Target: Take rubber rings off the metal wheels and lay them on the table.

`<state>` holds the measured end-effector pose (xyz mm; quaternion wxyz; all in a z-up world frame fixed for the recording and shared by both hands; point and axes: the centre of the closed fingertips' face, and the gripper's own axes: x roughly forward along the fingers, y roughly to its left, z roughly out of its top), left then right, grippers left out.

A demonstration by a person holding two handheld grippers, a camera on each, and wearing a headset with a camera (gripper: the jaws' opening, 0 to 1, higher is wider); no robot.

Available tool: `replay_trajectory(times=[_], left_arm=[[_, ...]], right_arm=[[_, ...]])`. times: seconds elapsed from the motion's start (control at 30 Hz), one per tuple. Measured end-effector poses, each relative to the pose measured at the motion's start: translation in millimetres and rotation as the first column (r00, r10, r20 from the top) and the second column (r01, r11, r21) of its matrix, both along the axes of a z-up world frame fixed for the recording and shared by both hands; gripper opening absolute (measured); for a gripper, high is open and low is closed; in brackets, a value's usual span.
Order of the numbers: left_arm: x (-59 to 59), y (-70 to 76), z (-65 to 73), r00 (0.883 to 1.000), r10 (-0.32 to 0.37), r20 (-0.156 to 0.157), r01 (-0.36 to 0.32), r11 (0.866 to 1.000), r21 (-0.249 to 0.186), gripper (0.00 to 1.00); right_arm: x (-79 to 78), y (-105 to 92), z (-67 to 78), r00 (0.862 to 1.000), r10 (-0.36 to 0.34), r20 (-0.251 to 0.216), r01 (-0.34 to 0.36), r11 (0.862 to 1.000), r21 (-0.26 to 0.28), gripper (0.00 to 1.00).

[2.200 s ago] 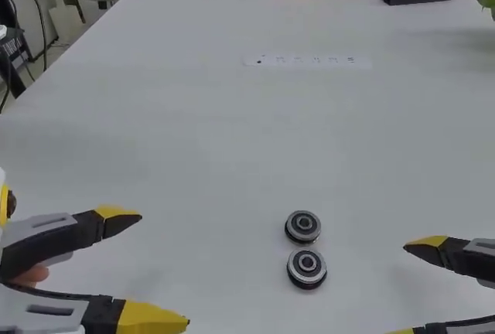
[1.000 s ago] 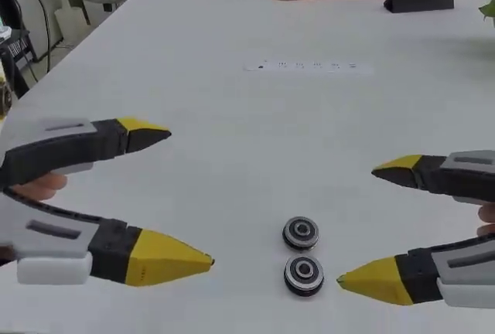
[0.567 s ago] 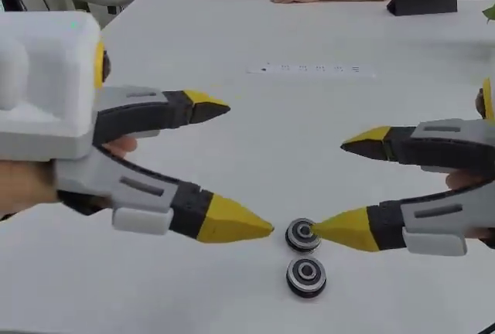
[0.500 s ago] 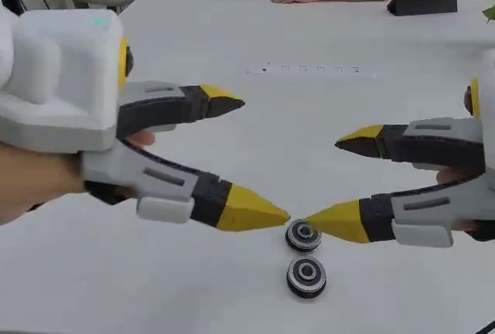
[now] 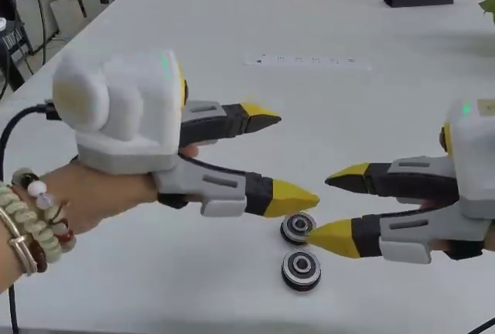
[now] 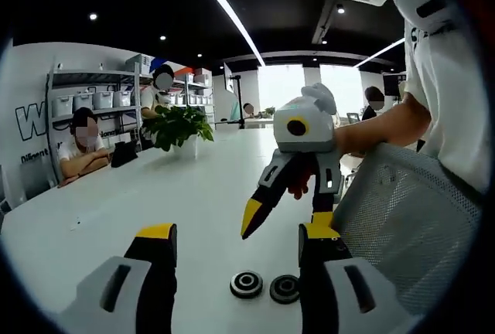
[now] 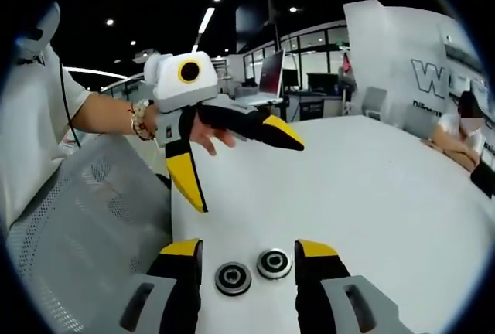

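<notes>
Both my claws gape wide apart. The left gripper and right gripper bring their lower tips close over the far wheel — the near wheel lies just beside it on the table, and both wheels wear their dark rings.

Shiny metal wheels wear matt black rubber rings on a smooth table.
</notes>
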<state>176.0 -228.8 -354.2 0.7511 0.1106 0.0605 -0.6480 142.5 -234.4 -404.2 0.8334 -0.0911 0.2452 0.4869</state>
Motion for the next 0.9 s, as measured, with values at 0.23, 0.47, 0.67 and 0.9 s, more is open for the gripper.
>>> replay_trajectory(times=[0.23,0.47,0.67,0.9], left_arm=[[-15.6,-0.7,-29.8,0.997,-0.023,-0.068,0.026,0.999,0.042,0.54],[-28.9,-2.9,-58.3,0.993,-0.075,-0.09,0.086,0.989,0.124,0.41],[-37.9,-5.8,-77.2,0.991,-0.089,-0.103,0.106,0.98,0.168,0.34],[-43.3,-6.5,-85.7,0.989,-0.099,-0.111,0.119,0.975,0.189,0.25]], right_arm=[[-8.8,-7.6,-29.4,0.996,0.005,-0.085,-0.008,0.999,-0.038,0.44],[-21.1,-9.4,-51.3,0.991,0.051,-0.121,-0.066,0.99,-0.127,0.43],[-17.5,-11.6,-59.6,0.991,0.019,-0.135,-0.037,0.99,-0.135,0.33],[-23.1,-6.9,-65.4,0.986,0.028,-0.162,-0.05,0.99,-0.13,0.3]])
